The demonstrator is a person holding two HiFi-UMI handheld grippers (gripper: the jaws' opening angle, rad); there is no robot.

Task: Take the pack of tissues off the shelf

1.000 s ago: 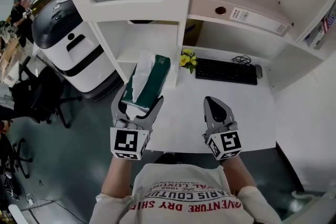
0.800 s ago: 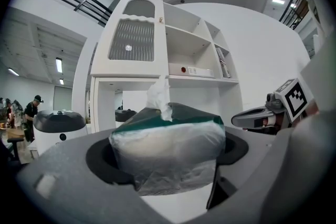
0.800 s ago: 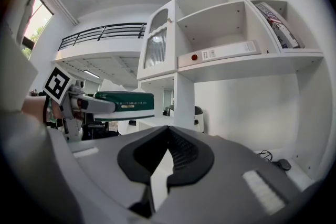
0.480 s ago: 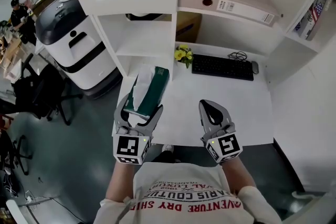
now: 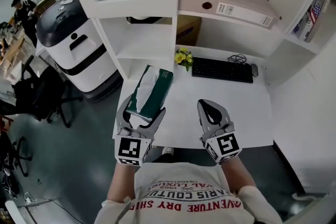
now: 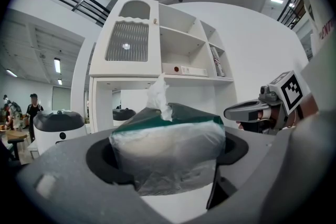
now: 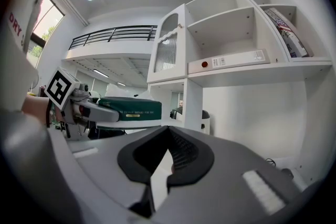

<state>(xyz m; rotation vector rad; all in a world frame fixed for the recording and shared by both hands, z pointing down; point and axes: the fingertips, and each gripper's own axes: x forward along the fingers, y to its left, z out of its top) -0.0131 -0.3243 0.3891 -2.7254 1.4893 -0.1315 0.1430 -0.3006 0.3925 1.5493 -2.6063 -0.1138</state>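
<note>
The left tool (image 5: 143,108) is clamped across the near end of the pack of tissues (image 5: 152,89), which is off the shelf (image 5: 149,42) and up in the air over the left end of the desk (image 5: 231,113). I'd guess it's light and squishy: thin crinkly plastic wrap with a tissue poking out the top. A squeeze across the short sides like this should hold, but the film looks slippery, and pressing harder would just crush it. The right tool (image 5: 211,109) is clenched on nothing, hanging over the desk. Around the room: a big white machine (image 5: 79,52) and an office chair (image 5: 39,97) on the left, then yellow flowers (image 5: 184,56) and a keyboard (image 5: 222,70) at the back of the smooth white desk, with plenty of bare space in front.
</note>
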